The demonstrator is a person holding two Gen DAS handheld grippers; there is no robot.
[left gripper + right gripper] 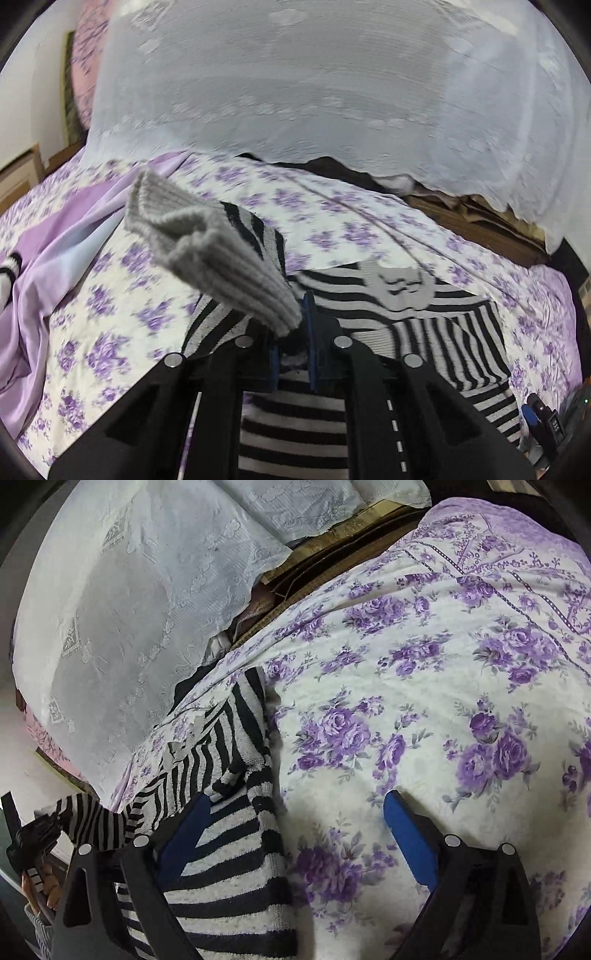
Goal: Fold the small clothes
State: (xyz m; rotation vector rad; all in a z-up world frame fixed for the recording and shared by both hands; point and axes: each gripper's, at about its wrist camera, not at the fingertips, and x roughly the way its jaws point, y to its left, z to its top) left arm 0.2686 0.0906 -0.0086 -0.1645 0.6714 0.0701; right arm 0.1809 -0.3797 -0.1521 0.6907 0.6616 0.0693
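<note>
A small black-and-grey striped sweater (424, 306) lies on the purple-flowered bedsheet (332, 221). My left gripper (291, 332) is shut on its grey ribbed sleeve cuff (207, 243) and holds the sleeve lifted above the sweater body. In the right wrist view the sweater (229, 849) lies at the lower left, with its edge under my open right gripper (295, 812). The left blue finger (184, 830) rests over the striped fabric and the right finger (406, 834) is over bare sheet.
A white lace cover (314, 81) drapes over furniture behind the bed, with a dark wooden edge (480, 221) below it. A plain lilac cloth (55, 236) lies at the left. The flowered sheet (443, 701) spreads to the right.
</note>
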